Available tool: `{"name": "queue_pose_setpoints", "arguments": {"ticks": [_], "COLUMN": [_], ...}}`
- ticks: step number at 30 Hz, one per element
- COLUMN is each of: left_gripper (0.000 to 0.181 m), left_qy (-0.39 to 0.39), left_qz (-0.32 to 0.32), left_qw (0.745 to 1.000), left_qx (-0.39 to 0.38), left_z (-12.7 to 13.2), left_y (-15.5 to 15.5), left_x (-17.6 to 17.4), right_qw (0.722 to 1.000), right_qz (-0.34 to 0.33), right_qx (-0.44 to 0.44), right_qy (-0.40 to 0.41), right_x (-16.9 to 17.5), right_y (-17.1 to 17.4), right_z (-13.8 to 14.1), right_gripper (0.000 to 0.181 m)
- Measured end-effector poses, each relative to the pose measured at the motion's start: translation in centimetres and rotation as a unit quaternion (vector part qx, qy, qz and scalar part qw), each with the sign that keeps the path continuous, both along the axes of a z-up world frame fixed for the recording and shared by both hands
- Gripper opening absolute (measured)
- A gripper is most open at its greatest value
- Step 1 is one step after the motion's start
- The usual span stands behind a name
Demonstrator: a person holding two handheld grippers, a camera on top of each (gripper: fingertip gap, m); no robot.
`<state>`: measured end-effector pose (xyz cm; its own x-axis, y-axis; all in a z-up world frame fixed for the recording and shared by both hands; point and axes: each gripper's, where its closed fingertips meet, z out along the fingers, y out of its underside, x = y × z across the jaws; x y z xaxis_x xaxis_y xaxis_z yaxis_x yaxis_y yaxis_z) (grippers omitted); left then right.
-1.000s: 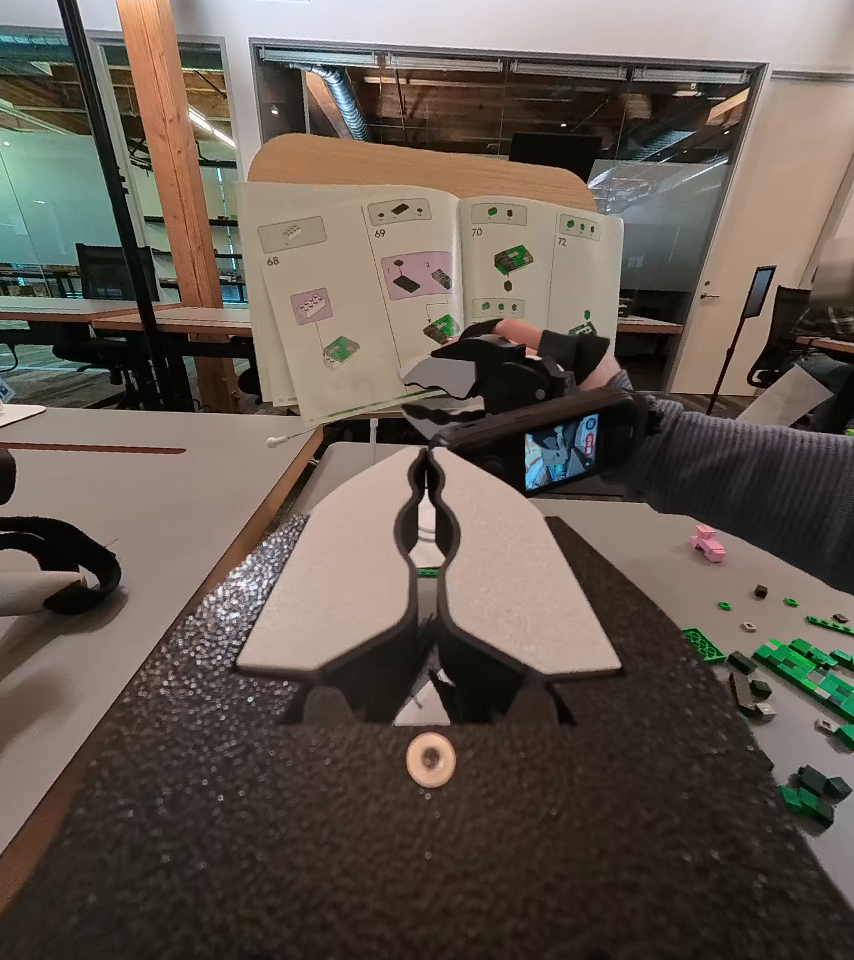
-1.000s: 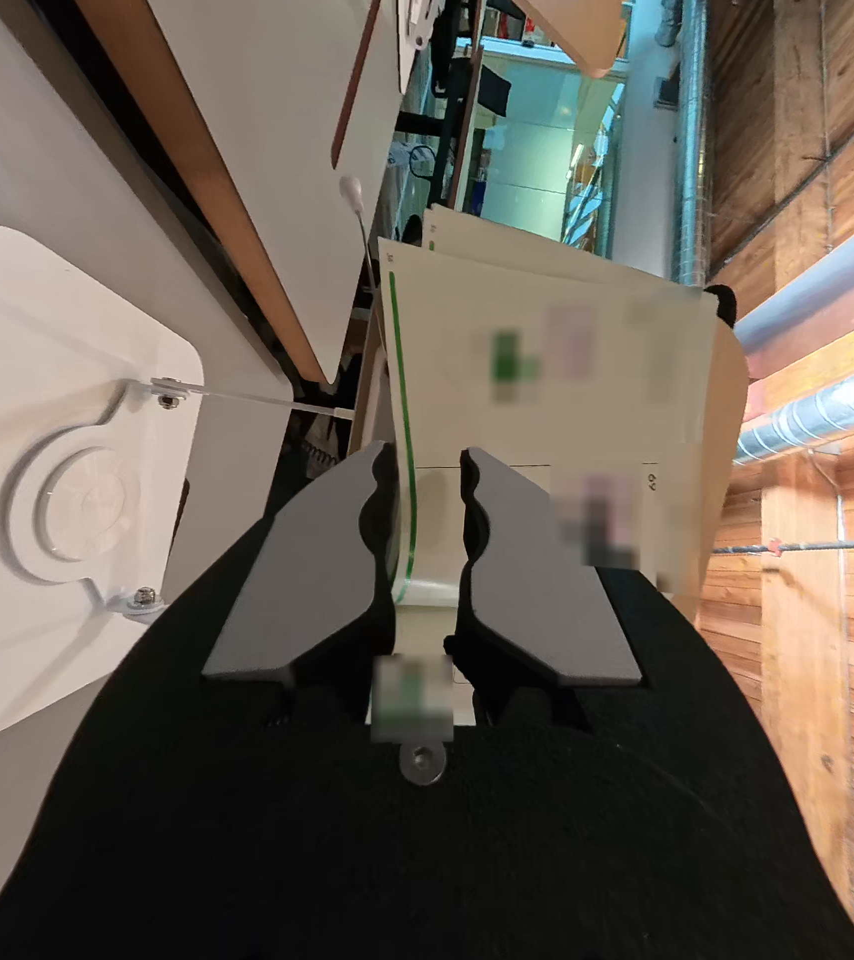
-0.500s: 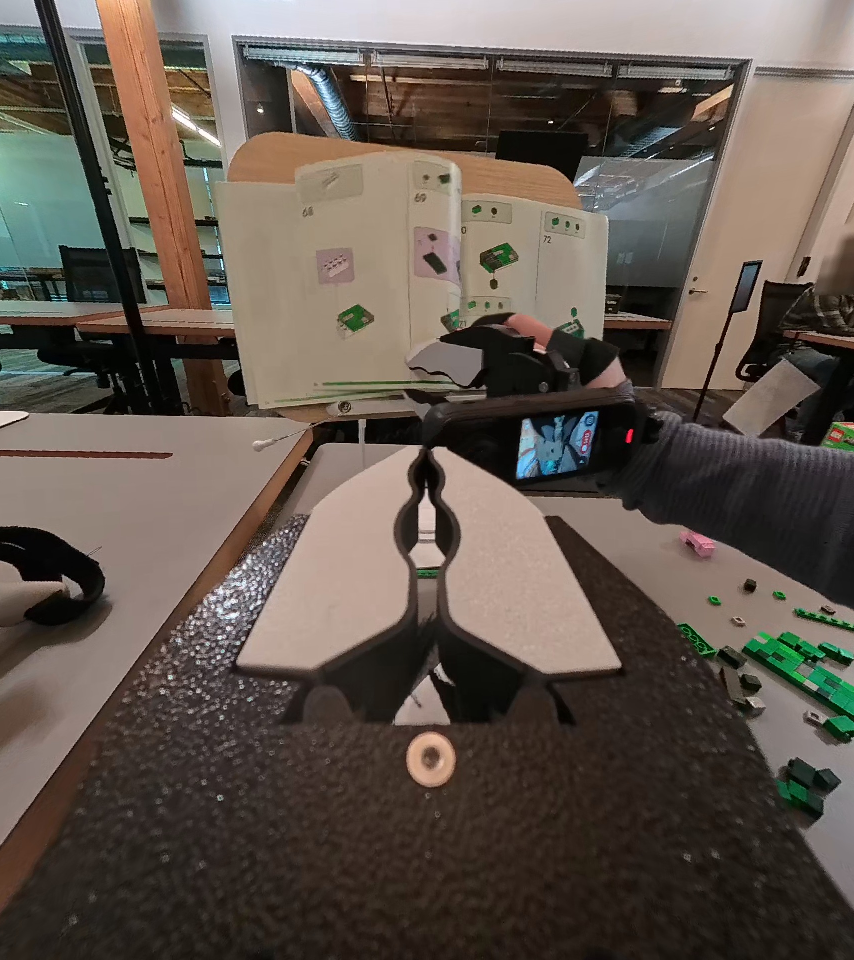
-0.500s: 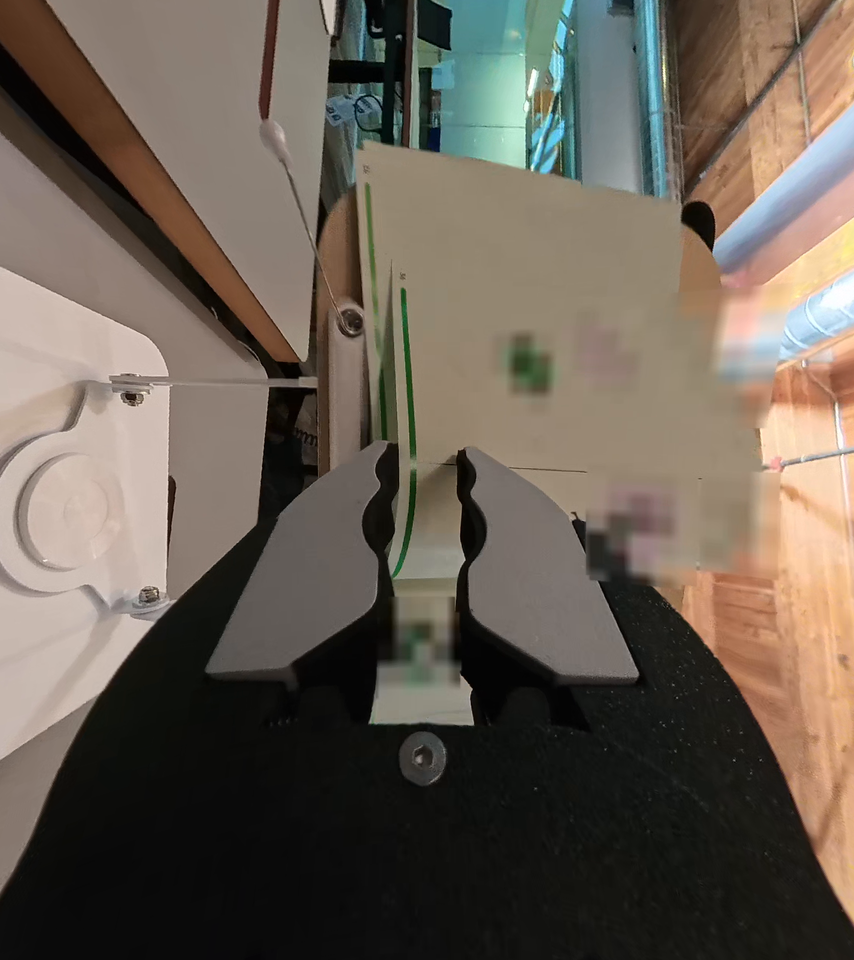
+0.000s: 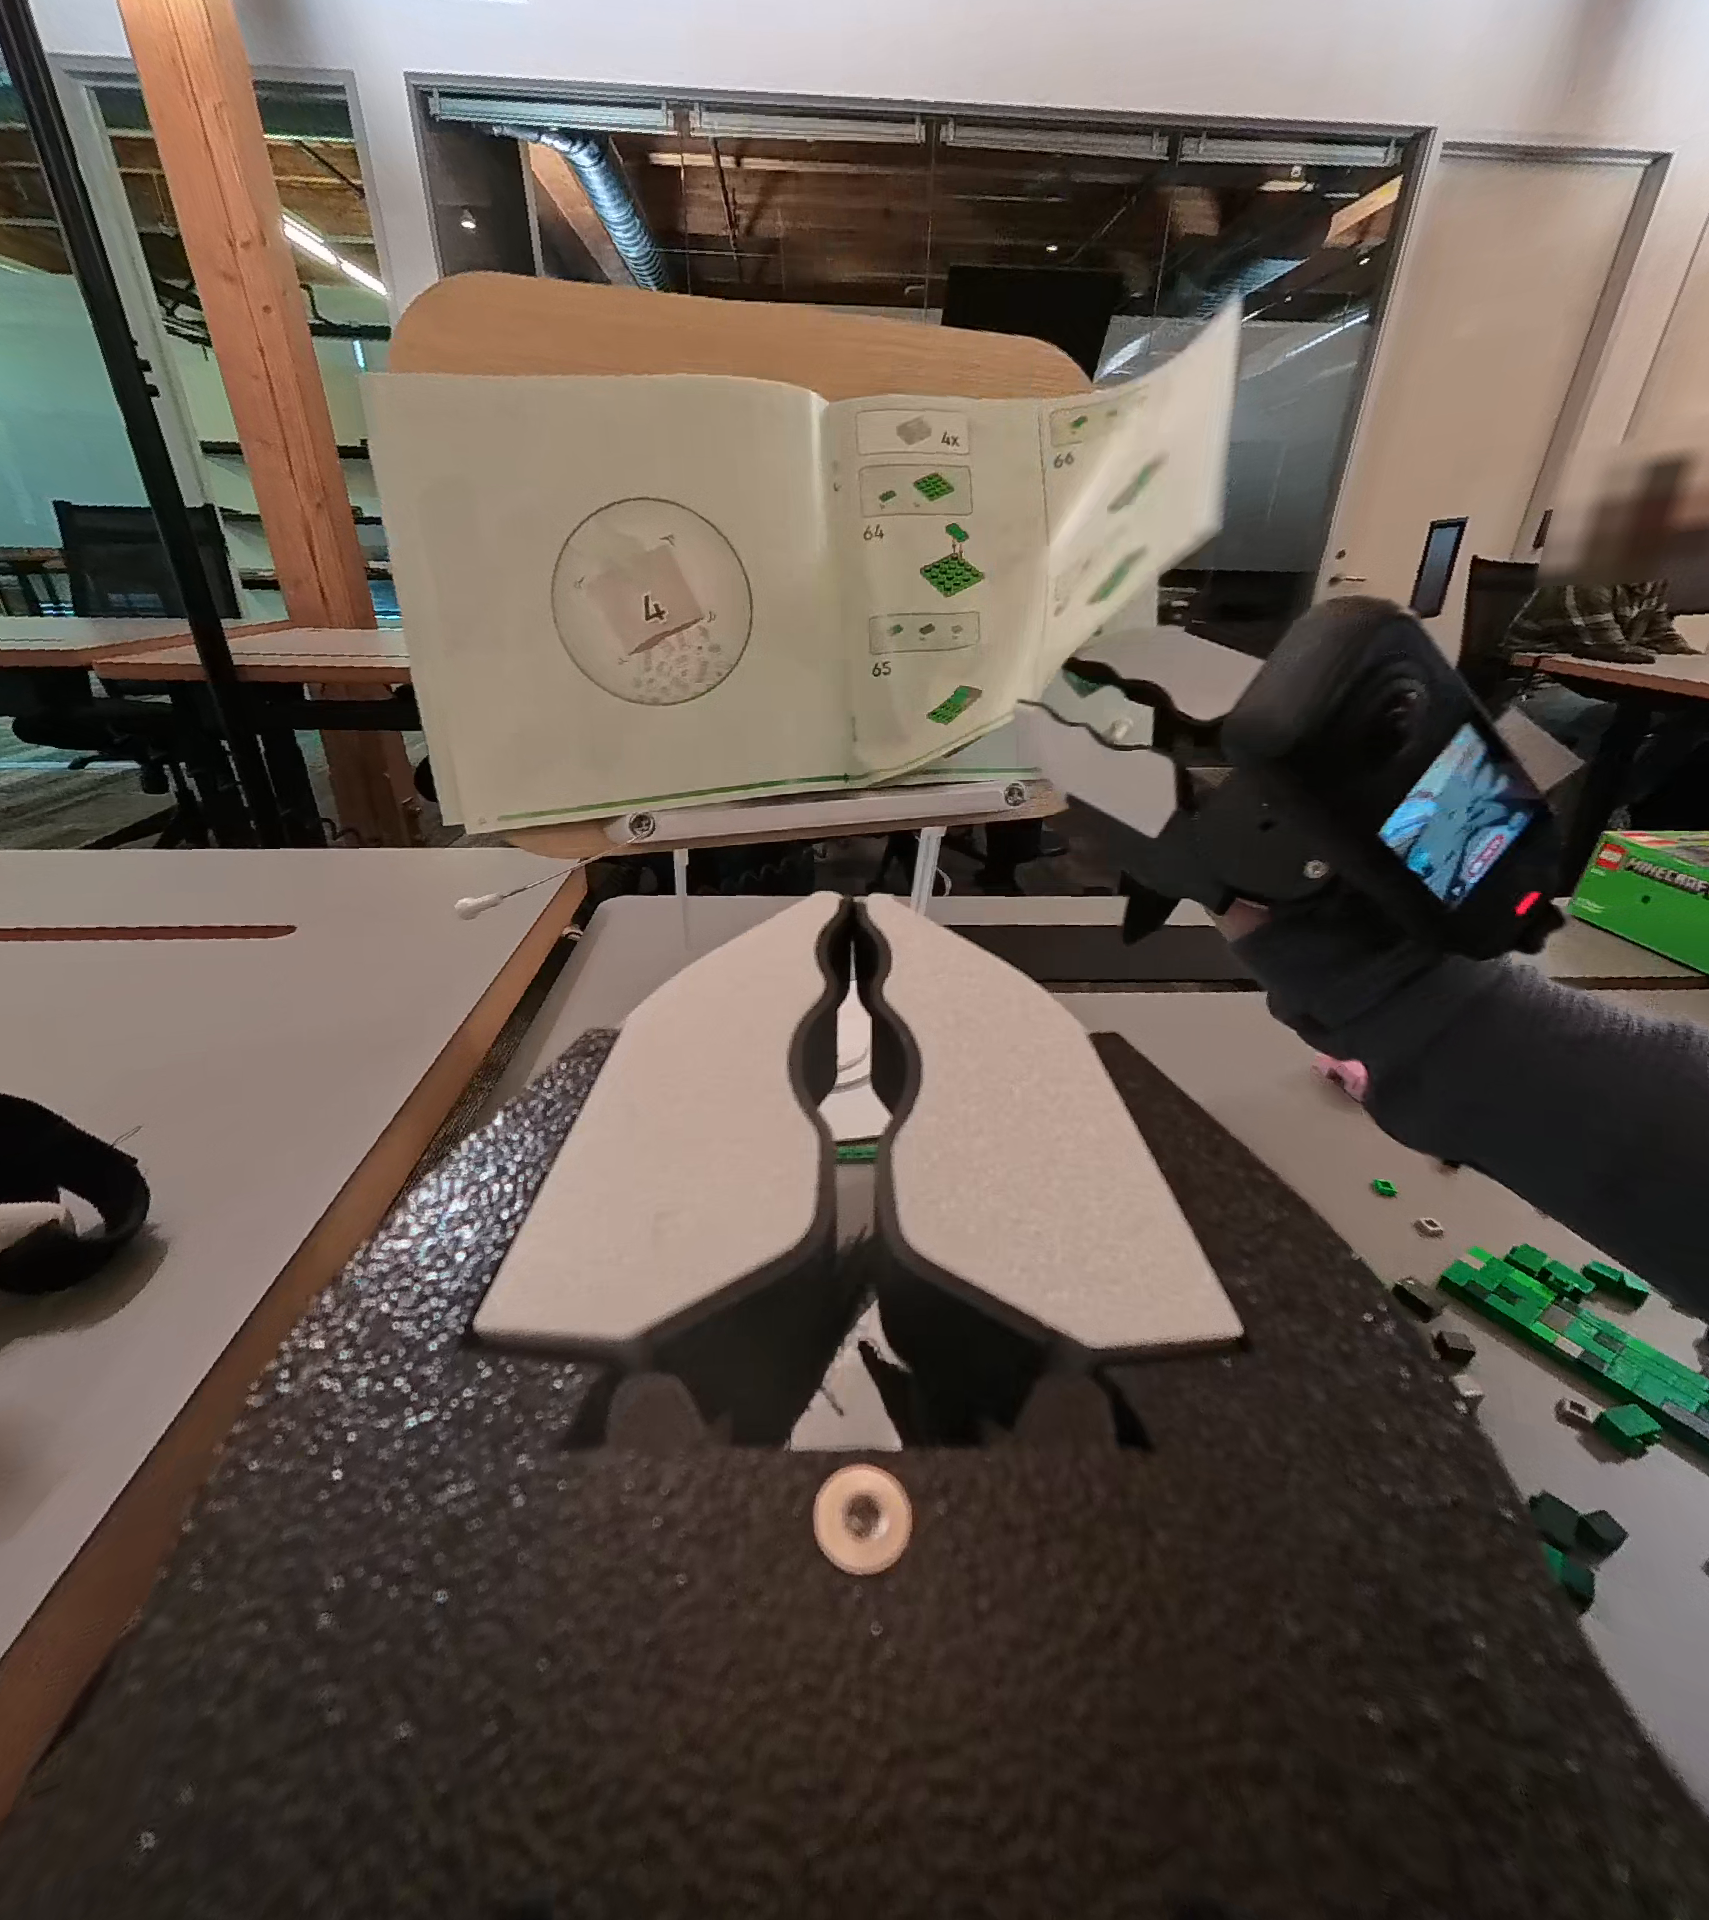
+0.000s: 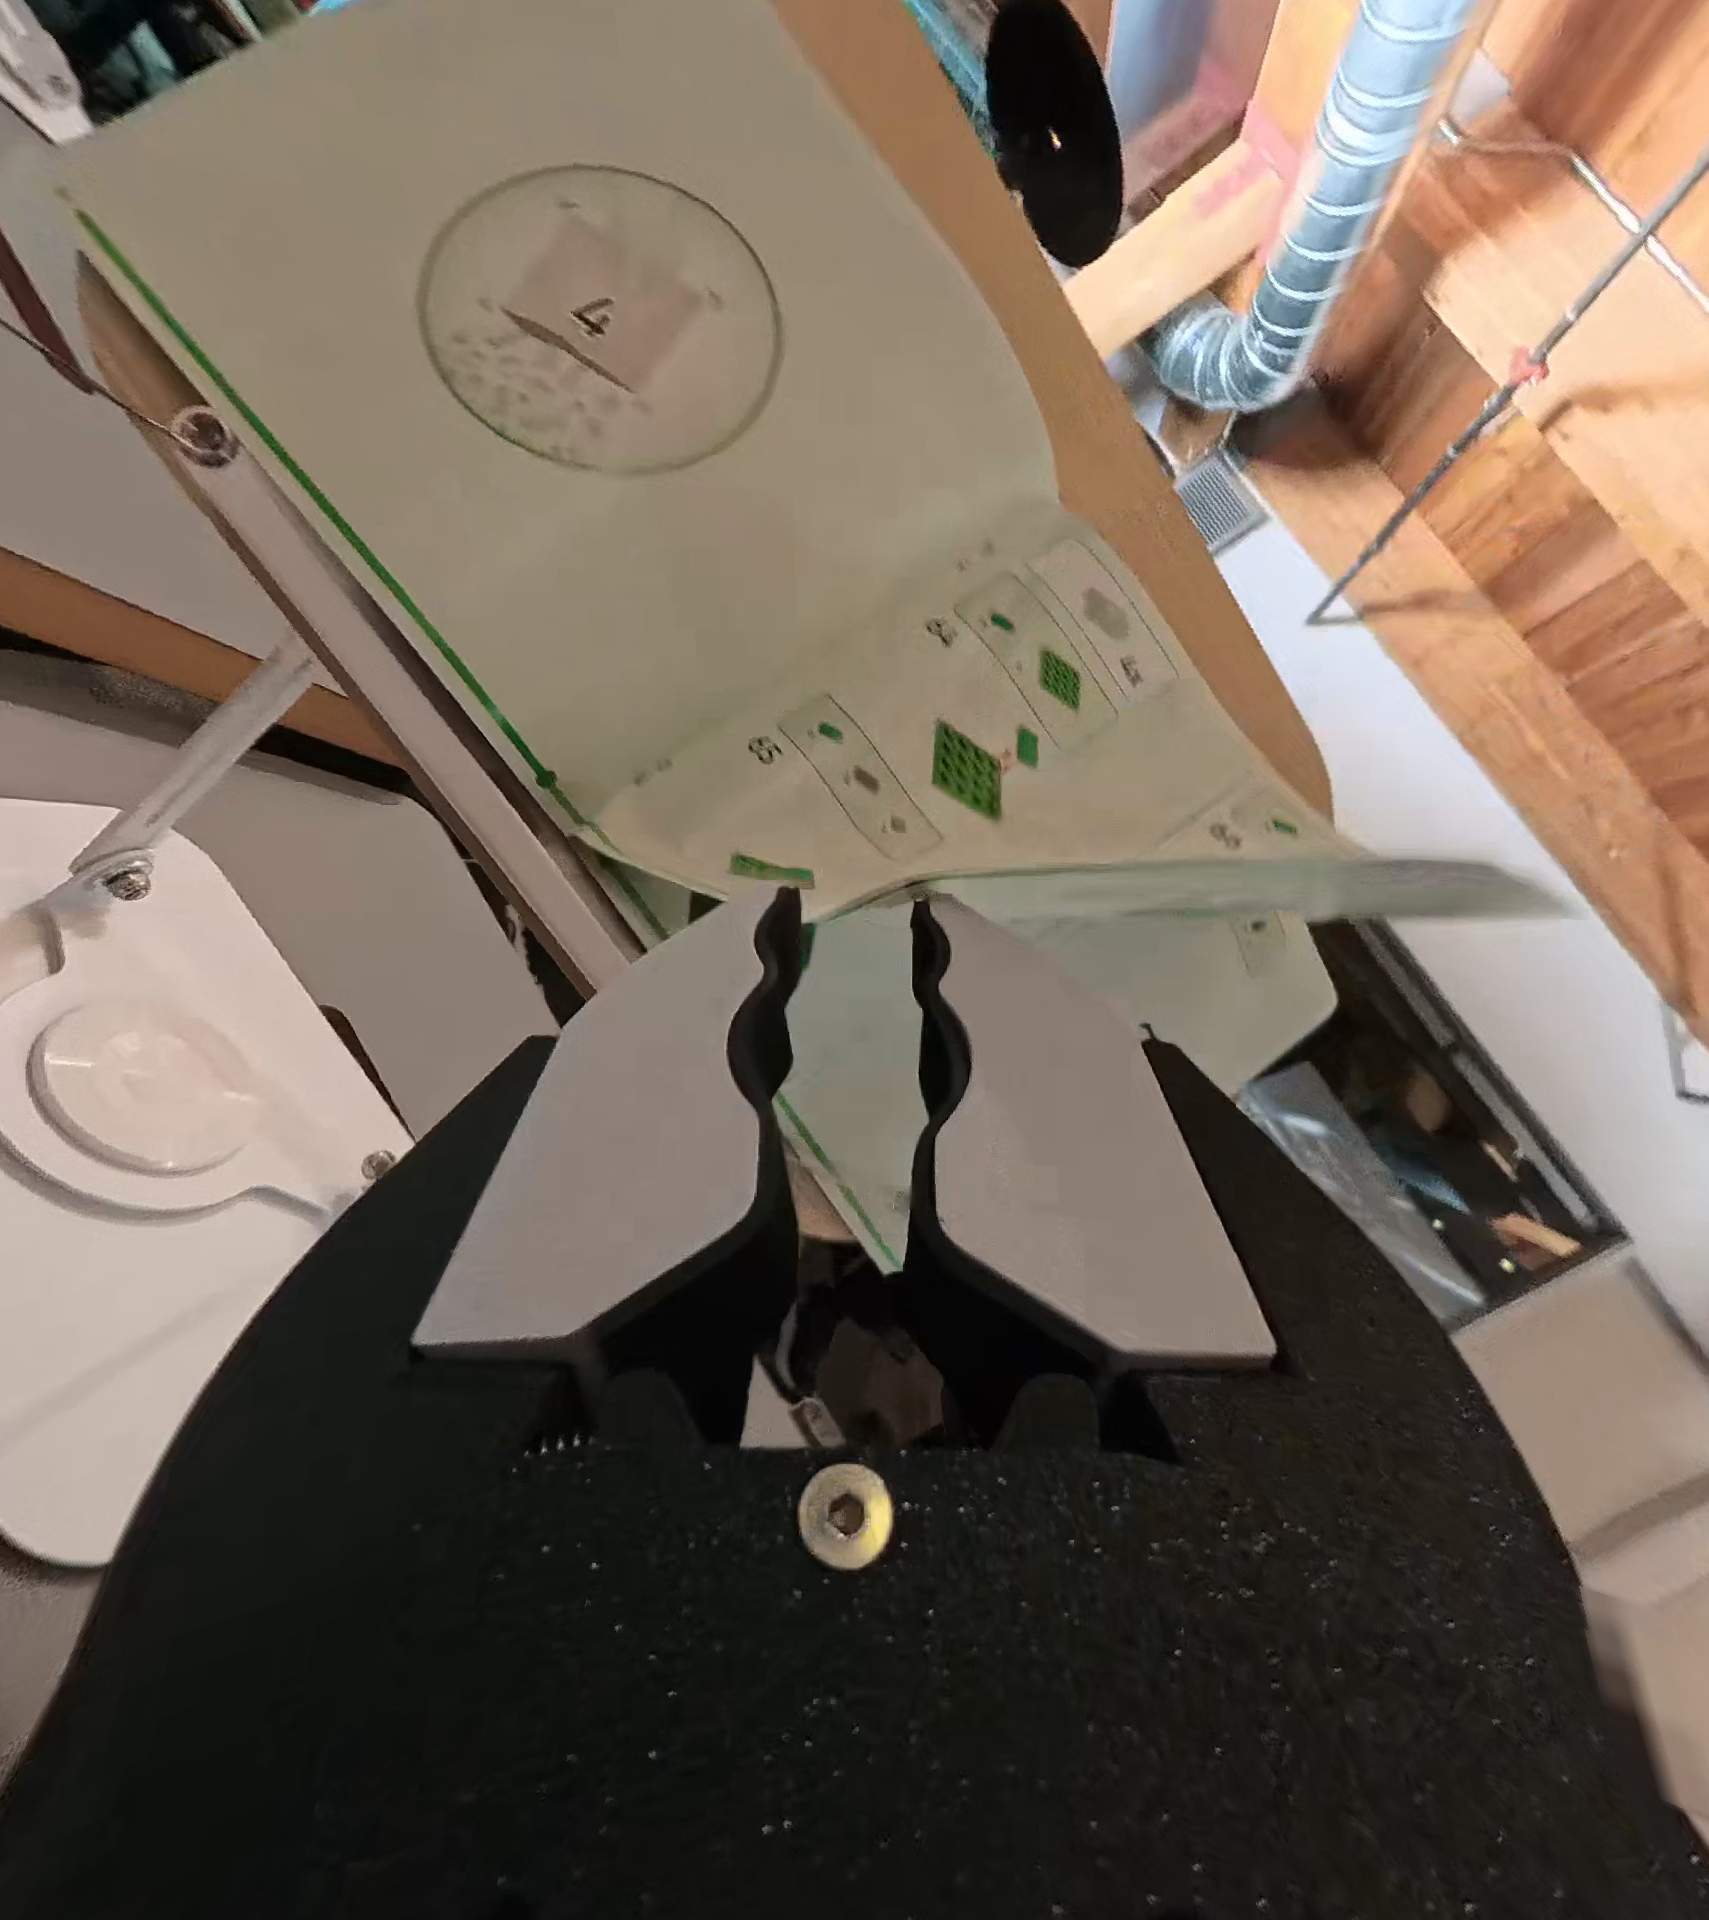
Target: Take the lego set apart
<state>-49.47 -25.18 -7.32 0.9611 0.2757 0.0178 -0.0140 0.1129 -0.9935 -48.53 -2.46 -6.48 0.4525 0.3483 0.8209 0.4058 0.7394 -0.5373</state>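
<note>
Right jaws: the right gripper (image 6: 850, 914) has its jaws set a little apart, with a loose page of the instruction booklet (image 5: 621, 592) running through the gap. Can't honestly tell if they're pinching the paper or if it's just sliding past, and the page edge is motion-blurred.

Left jaws: the left gripper (image 5: 855, 920) is pressed together with nothing in it, hovering over the bench (image 5: 206, 1039) and pointing at the booklet.

Booklet: propped open on a wooden stand (image 5: 725, 332) at the back. One leaf (image 5: 1141, 488) is up in the air mid-turn on the right-hand side.

Lego set: off to the right on the bench, a flat green build (image 5: 1598, 1340) partly hidden by the person's dark sleeve (image 5: 1577, 1122). Loose green and grey bits (image 5: 1567, 1538) lie scattered around it, so I'd say it's already partly dismantled. A small pink piece (image 5: 1343, 1075) sits just by the wrist.

Other stuff: green set box (image 5: 1702, 914) at the far right, and a black strap (image 5: 50, 1205) on the left bench.

Step in hand: looks like page-flipping, not brick-pulling. My guess is they're hunting for the right step to undo.

Next move: let the leaf settle flat, pull the right gripper clear of the paper, then bring both grippers over to the green build. One needs to pin it while the other pries a piece off.

Watch out: a snagged page could crease or tear.
</note>
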Motion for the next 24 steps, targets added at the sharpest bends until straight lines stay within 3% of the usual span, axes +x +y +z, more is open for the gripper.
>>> {"name": "queue_pose_setpoints", "arguments": {"ticks": [24], "left_gripper": [0.0], "left_qy": [0.001], "left_qz": [-0.03], "left_qw": [1.0], "left_qx": [0.0], "left_z": [0.2], "left_y": [0.6], "left_x": [1.3], "right_qw": [0.997], "right_qz": [-0.05], "right_qx": [-0.05], "right_qy": [0.023], "right_x": [5.5], "right_y": [3.6], "right_z": [-2.0], "right_gripper": [0.02]}}
